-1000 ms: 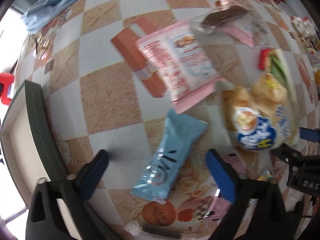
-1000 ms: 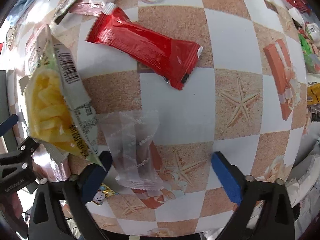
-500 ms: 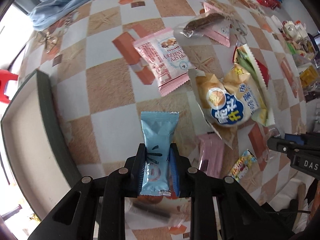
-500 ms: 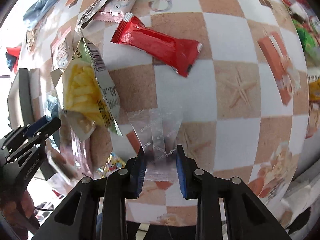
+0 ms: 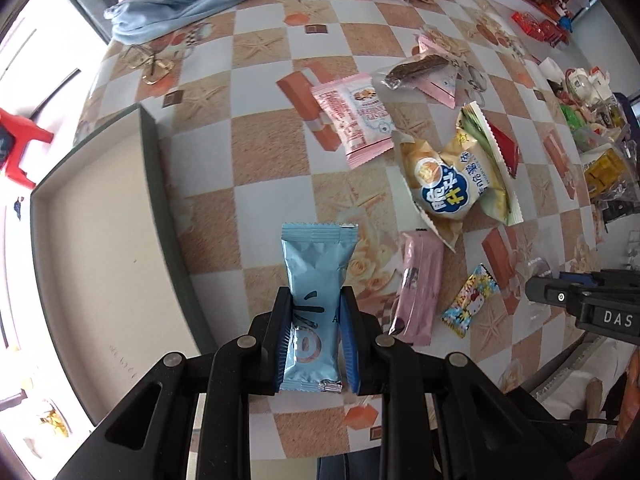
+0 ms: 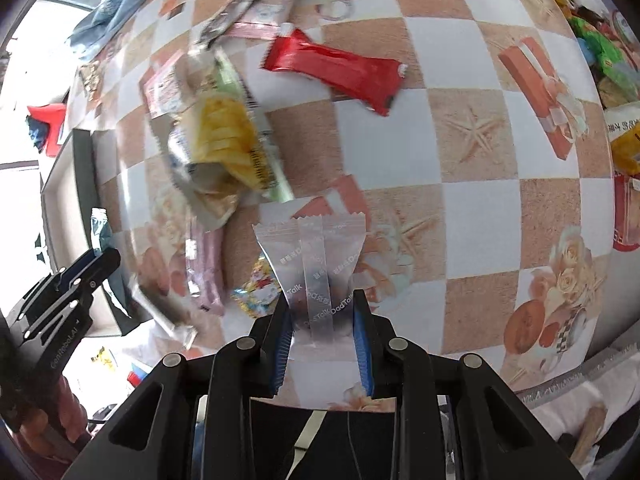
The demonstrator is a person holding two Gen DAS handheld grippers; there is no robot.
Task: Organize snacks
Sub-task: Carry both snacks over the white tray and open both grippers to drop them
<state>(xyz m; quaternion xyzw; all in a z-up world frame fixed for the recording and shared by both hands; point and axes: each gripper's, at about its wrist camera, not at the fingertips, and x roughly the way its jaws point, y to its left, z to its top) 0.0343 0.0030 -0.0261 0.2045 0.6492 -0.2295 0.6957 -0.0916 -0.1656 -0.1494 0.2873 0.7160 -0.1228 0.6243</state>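
- The left tool (image 5: 316, 336) is clenched on a light-blue snack packet (image 5: 316, 280), gripping it near its lower end; the packet stands up between the blue pads and seems lifted clear of the table (image 5: 272, 148).
- The right tool (image 6: 323, 332) is clenched on a clear, silvery wrapper (image 6: 310, 256) printed with small white lettering, likewise pinched at its lower part and fanning out above the pads.
- Step in hand, as I judge it — both picks are made and the carry is about to start.
- The open box (image 5: 100, 240) with the dark rim lies just left of the left tool, and looks like the place for the snacks.
- Next move calls for swinging the blue packet over the rim and letting go inside — the right tool has farther to travel, across the pink bar (image 5: 416, 284) and the small cartoon candy (image 5: 470, 300).
- Loose packets remain on the table: the blue-and-yellow chip bag (image 5: 444, 188) and the red bar (image 6: 336, 68).
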